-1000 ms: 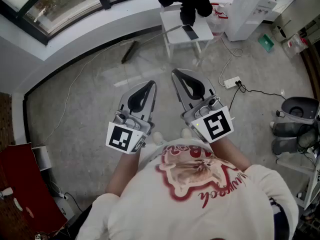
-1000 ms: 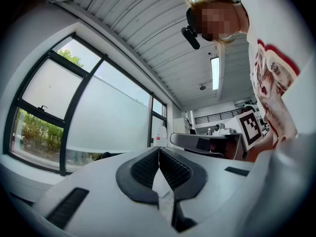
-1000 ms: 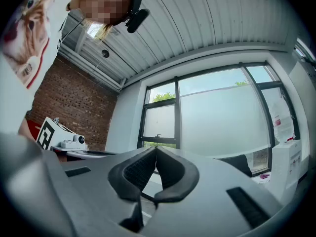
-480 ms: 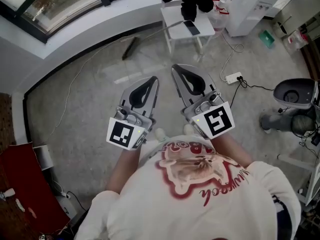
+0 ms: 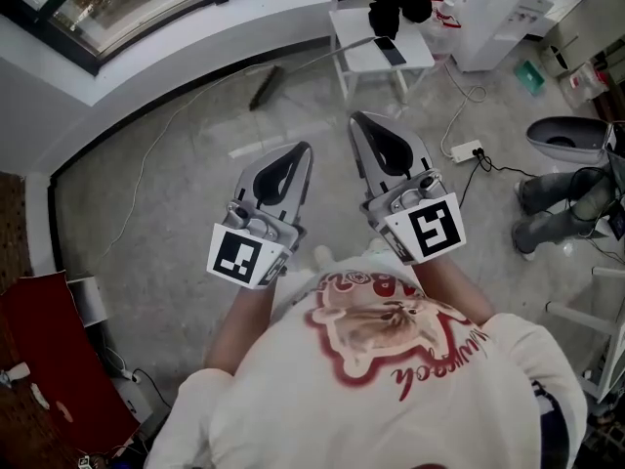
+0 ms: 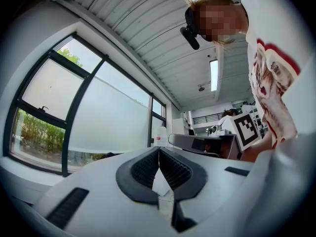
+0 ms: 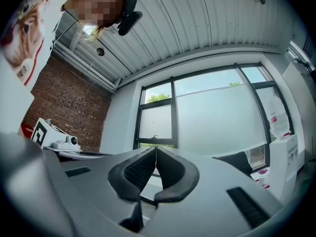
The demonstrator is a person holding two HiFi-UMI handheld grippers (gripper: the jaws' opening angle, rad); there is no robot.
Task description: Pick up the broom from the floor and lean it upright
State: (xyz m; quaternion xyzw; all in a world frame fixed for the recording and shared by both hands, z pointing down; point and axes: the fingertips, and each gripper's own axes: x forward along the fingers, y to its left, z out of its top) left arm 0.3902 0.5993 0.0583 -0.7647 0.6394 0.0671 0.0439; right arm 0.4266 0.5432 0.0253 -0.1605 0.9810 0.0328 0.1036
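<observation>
Ahead of left gripper (image 5: 306, 149) and right gripper (image 5: 354, 118), well apart from both, broom (image 5: 264, 88) lies flat on floor (image 5: 176, 193). Brush end sits beyond left gripper; handle runs toward white stool (image 5: 359, 57) beyond right gripper. Both grippers side by side, jaws pressed together, nothing between them.

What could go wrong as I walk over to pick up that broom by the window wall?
1. A thin cable trails across the floor near the broom; a foot could catch it.
2. The broom's handle seems to run toward the white stool, which carries a phone; lifting might bump it.
3. The left gripper and right gripper are both shut and empty, so they must open first.
</observation>
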